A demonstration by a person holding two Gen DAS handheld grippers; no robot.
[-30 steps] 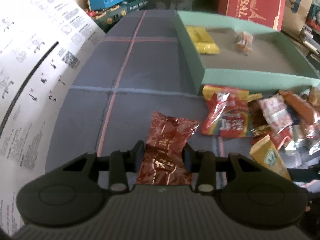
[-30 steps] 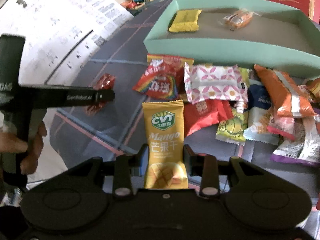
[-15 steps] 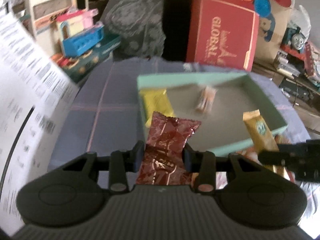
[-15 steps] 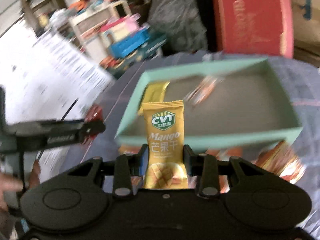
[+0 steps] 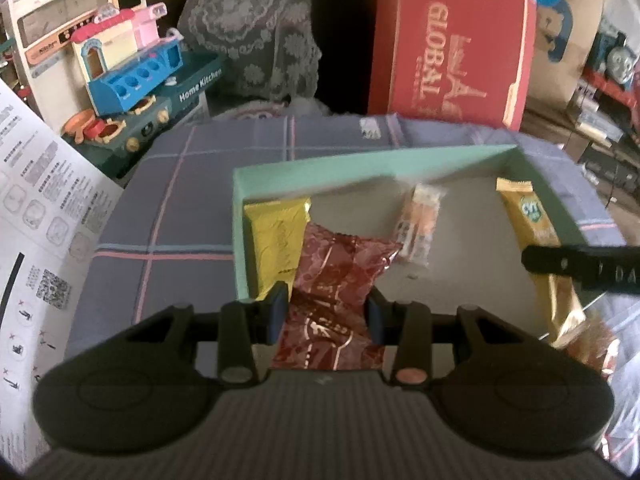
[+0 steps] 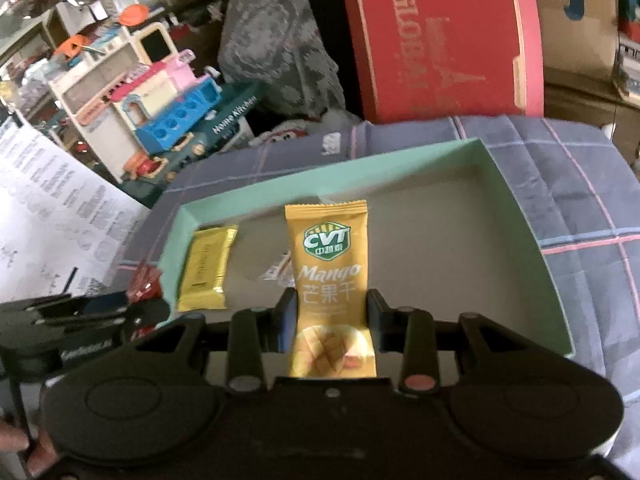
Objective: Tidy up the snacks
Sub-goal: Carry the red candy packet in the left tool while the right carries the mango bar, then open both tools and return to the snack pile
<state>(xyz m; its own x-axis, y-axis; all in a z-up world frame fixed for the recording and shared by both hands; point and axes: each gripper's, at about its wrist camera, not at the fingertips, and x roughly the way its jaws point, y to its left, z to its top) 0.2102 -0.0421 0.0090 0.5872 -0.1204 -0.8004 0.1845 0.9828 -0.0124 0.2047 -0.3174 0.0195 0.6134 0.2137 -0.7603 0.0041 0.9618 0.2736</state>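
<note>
Both grippers tilt down over the green tray (image 5: pixel 240 236), left gripper (image 5: pixel 326 314) fingers clamping a red snack packet (image 5: pixel 336 280), right gripper (image 6: pixel 332 322) fingers clamping a mango packet (image 6: pixel 328 264).

My left gripper (image 5: pixel 327 314) points steeply downward, its jaws clamped on the sides of a dark red snack packet (image 5: pixel 334 280). My right gripper (image 6: pixel 331 320) tilts down likewise (jaws pinching a yellow mango packet (image 6: pixel 329 268) upright between them). A bit of my hand (image 6: pixel 16 446) shows behind the left gripper's body.
</note>
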